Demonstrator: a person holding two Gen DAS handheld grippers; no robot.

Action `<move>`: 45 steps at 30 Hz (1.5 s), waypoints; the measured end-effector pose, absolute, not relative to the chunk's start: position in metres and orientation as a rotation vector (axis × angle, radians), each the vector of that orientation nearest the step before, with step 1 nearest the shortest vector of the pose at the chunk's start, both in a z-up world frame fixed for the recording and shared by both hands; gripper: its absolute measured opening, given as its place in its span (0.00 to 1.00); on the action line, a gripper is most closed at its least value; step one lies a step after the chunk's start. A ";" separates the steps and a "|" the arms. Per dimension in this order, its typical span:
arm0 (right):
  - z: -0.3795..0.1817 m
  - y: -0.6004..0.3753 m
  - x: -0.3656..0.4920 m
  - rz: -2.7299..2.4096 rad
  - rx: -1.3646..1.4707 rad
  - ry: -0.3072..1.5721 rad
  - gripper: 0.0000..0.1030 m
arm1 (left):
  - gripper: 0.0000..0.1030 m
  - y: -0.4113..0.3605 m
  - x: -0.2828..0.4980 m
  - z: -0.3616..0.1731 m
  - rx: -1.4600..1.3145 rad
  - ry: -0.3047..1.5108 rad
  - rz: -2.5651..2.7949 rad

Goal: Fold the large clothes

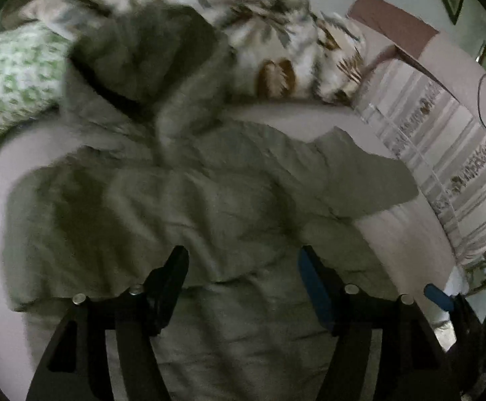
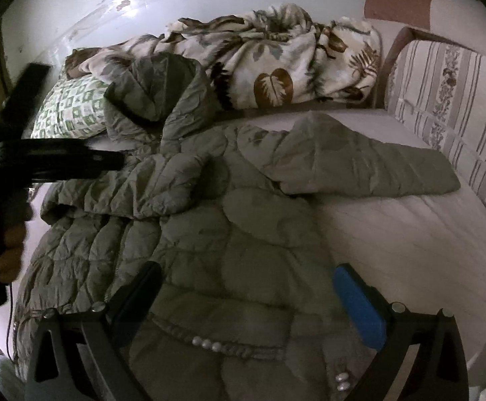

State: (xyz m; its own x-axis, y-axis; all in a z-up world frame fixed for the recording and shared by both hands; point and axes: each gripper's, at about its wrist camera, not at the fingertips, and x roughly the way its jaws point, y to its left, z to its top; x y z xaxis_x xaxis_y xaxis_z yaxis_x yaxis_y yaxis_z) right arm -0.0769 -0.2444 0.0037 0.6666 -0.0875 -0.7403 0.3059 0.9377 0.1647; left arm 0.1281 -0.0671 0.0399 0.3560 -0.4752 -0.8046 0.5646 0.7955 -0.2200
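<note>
The quilted jacket (image 1: pixel 189 207) is motion-blurred in the left wrist view, its hem cut off.

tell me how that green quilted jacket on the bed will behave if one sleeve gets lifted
The quilted jacket will likely flop and drape: it already lies in soft creases. The spread sleeve would probably drag the body after it. Its puffy padding suggests it is light for its bulk, and the smooth-looking shell may slip between the fingers.

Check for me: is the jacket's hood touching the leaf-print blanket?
Touching. In the right wrist view the quilted jacket's hood lies against the leaf-print blanket, overlapping its lower left edge with no bed sheet showing between them; the blurred left wrist view agrees.
</note>
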 end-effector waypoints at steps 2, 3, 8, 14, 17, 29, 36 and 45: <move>0.005 -0.244 -0.068 -0.199 0.299 0.814 1.00 | 0.70 -0.036 0.141 0.048 0.114 0.959 -0.588; 0.006 -0.243 -0.058 -0.183 0.286 0.817 1.00 | 0.71 -0.021 0.149 0.049 0.119 0.950 -0.539; -0.009 -0.236 0.001 -0.133 0.269 0.883 1.00 | 0.71 0.053 0.189 0.034 0.105 0.950 -0.316; -0.049 -0.241 0.083 -0.028 0.487 1.012 0.92 | 0.71 0.102 0.215 -0.012 0.085 1.013 -0.232; -0.072 -0.238 0.113 -0.033 0.542 1.061 0.78 | 0.71 0.099 0.213 -0.042 0.112 1.061 -0.243; -0.073 -0.247 0.121 -0.209 0.348 1.061 0.20 | 0.77 0.058 0.182 -0.071 0.283 1.063 -0.307; -0.082 -0.244 0.098 -0.204 0.356 1.011 0.80 | 0.77 0.061 0.168 -0.052 0.317 1.011 -0.286; -0.051 -0.333 0.018 -0.274 0.458 0.922 1.00 | 0.77 0.028 0.163 -0.027 0.356 0.933 -0.255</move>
State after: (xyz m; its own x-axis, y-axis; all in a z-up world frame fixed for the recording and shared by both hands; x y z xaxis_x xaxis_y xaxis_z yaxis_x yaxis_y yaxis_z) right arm 0.0180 -0.3326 -0.0514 0.5794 -0.0331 -0.8144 0.4169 0.8706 0.2612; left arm 0.1634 0.0281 -0.0267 0.5721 -0.0604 -0.8180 0.3646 0.9121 0.1876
